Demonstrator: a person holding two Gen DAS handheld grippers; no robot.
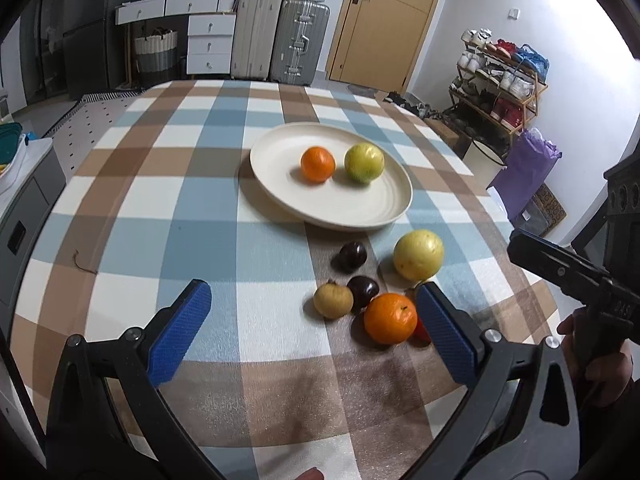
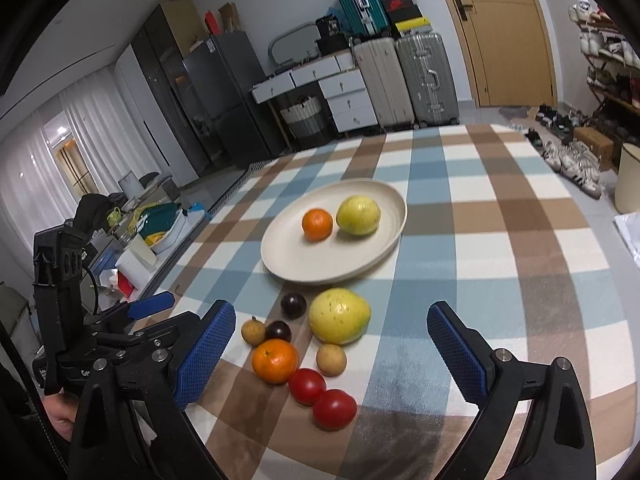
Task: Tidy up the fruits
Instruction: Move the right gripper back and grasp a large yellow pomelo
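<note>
A cream plate (image 1: pixel 280 188) (image 2: pixel 292 256) on the checked tablecloth holds a small orange (image 1: pixel 317 164) (image 2: pixel 317 224) and a yellow-green fruit (image 1: pixel 364 162) (image 2: pixel 358 215). In front of it lie a large yellow fruit (image 1: pixel 418 255) (image 2: pixel 338 316), two dark plums (image 1: pixel 352 256) (image 2: pixel 293 305), a tan fruit (image 1: pixel 333 301) (image 2: pixel 253 331), another tan fruit (image 2: pixel 331 359), an orange (image 1: pixel 390 319) (image 2: pixel 275 361) and two tomatoes (image 2: pixel 334 409). My left gripper (image 1: pixel 310 330) is open and empty, the orange just inside its right finger. My right gripper (image 2: pixel 334 356) is open and empty above the loose fruits.
Suitcases (image 1: pixel 280 40), a drawer unit (image 1: pixel 210 44) and a door (image 1: pixel 384 20) stand behind the table. A shoe rack (image 1: pixel 500 80) and a purple bag (image 1: pixel 528 172) are at the right. A cluttered side counter (image 2: pixel 148 224) is at the left.
</note>
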